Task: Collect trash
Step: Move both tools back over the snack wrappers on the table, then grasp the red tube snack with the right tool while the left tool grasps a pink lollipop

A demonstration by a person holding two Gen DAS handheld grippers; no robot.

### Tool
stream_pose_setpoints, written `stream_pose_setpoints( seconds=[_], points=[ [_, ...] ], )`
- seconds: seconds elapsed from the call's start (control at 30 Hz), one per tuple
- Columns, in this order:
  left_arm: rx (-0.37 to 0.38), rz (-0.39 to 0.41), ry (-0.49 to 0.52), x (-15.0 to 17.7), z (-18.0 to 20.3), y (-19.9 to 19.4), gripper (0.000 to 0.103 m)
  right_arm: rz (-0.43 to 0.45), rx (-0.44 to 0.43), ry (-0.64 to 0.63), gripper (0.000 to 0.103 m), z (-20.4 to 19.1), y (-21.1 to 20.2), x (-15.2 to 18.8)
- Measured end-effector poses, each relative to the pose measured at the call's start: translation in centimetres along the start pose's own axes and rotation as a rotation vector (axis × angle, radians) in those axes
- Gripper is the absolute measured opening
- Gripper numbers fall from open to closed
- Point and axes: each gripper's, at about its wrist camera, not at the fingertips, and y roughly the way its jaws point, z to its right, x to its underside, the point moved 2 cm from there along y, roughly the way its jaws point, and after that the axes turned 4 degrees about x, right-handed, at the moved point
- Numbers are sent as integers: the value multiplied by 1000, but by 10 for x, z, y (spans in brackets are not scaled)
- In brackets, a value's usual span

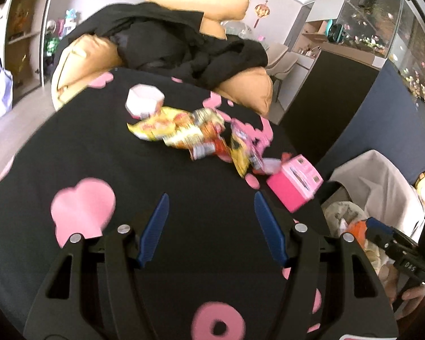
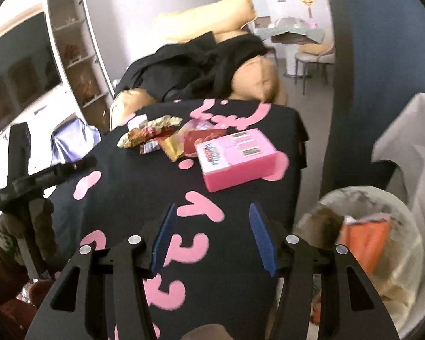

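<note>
Crumpled snack wrappers (image 1: 184,131) lie in a heap on a black cloth with pink shapes (image 1: 127,187). A pink box (image 1: 296,182) sits at the heap's right end and a white cup (image 1: 144,100) at its far left. My left gripper (image 1: 211,204) is open and empty, short of the heap. My right gripper (image 2: 211,212) is open and empty, just short of the pink box (image 2: 236,160); the wrappers (image 2: 153,136) lie beyond it. A lined trash bin (image 2: 362,240) with an orange packet inside stands to the right; it also shows in the left wrist view (image 1: 351,221).
Orange cushions (image 1: 99,56) and a black garment (image 1: 184,42) lie behind the cloth. A dark blue cabinet (image 1: 382,113) with a fish tank (image 1: 382,22) stands right. Shelving (image 2: 76,56) stands left. A white cloth (image 2: 410,147) hangs behind the bin.
</note>
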Motion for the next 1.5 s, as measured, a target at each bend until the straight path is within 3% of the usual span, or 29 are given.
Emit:
stream_pose_setpoints(
  seconds=[0.17,0.3,0.43,0.6,0.73,0.77,0.8,0.87,0.97,1.33,1.5],
  points=[
    [48,-27,17,-23,-7,23,60,-3,-17,18,51,1,31,-18],
    [133,-99,33,-33,10,56,60,17,54,-23,51,6,54,-48],
    [196,-161,68,-38,37,92,60,28,134,31,51,25,74,-76],
    [120,-187,57,-50,45,138,60,-5,248,104,51,54,83,-87],
    [89,-238,24,-48,45,164,59,-33,167,141,51,68,88,-85],
    [85,-247,18,-46,45,168,50,-35,141,131,51,66,87,-84],
    [75,-253,21,-45,45,169,33,-46,137,111,51,63,89,-84],
    [72,-254,32,-42,44,167,17,-57,131,84,51,53,92,-84],
    [74,-225,46,-41,36,147,11,-76,120,28,51,33,100,-85],
    [-12,-210,-57,-13,-39,59,11,-116,58,-12,51,-33,140,-93],
    [-12,-189,-150,2,-74,32,14,-132,152,-54,51,-52,169,-98]
  ],
)
